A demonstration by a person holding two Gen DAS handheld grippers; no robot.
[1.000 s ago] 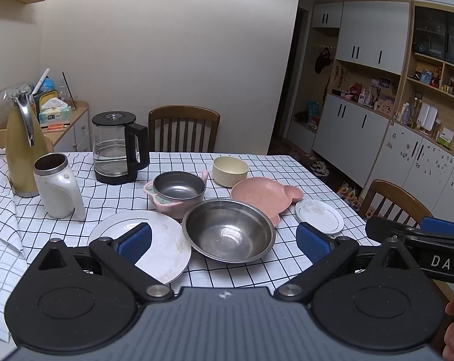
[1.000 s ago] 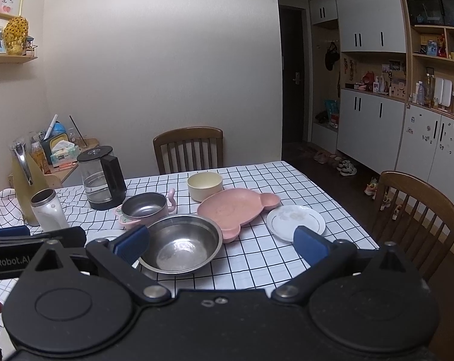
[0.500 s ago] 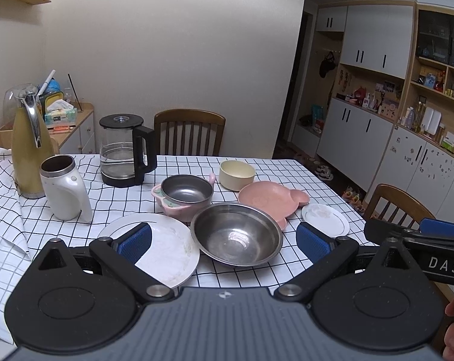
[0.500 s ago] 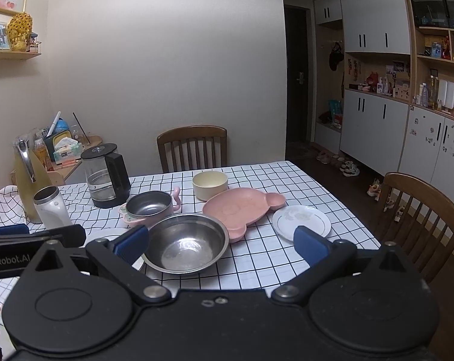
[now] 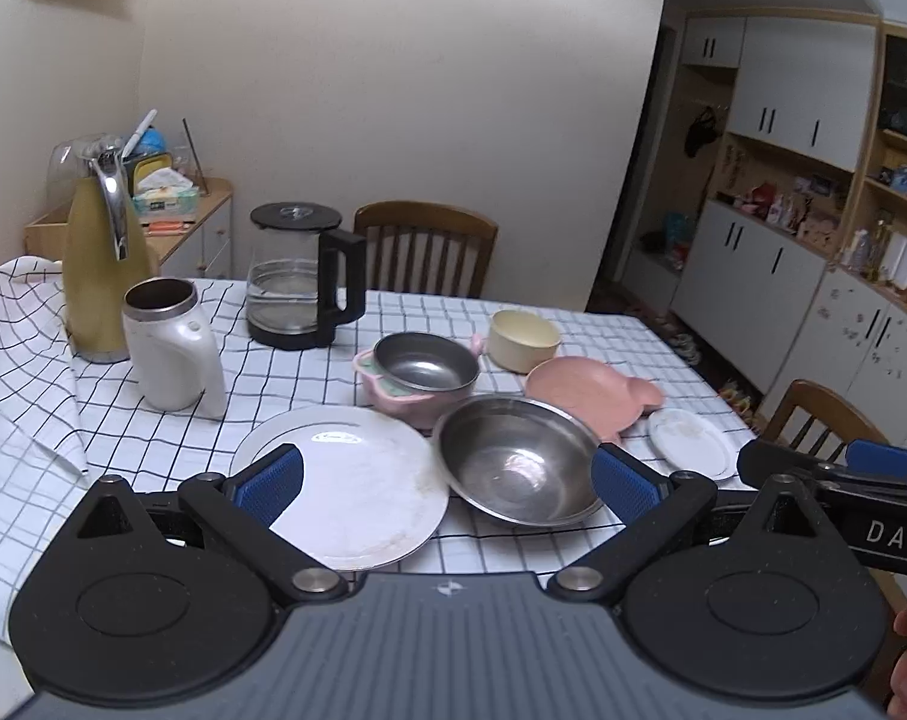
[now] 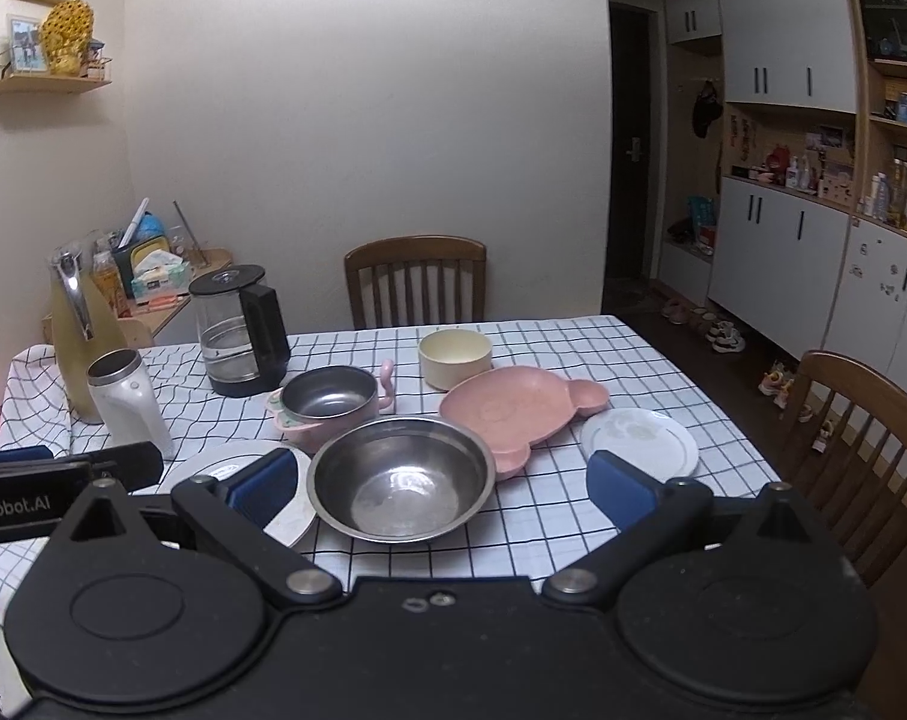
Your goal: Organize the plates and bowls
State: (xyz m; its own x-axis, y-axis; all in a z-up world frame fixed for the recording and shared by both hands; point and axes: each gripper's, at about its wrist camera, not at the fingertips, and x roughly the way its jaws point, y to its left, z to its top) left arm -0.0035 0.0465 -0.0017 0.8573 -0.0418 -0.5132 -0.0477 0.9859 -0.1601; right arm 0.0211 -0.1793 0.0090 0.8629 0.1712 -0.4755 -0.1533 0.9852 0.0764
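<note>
Left tongs (image 5: 447, 480) and right tongs (image 6: 441, 489) — both spread wide, grasping nothing; steel bowl (image 6: 400, 477) lies ahead between the right tongs' pads on the worktop (image 6: 573, 516); large white plate (image 5: 357, 480) before the left tongs; pink plate (image 6: 513, 405) and small white plate (image 6: 639, 441) beyond, rightward.

Bare checked cloth (image 6: 573, 516) near edge, kettle (image 5: 297, 276), jug (image 5: 174, 354) crowding far left.
</note>
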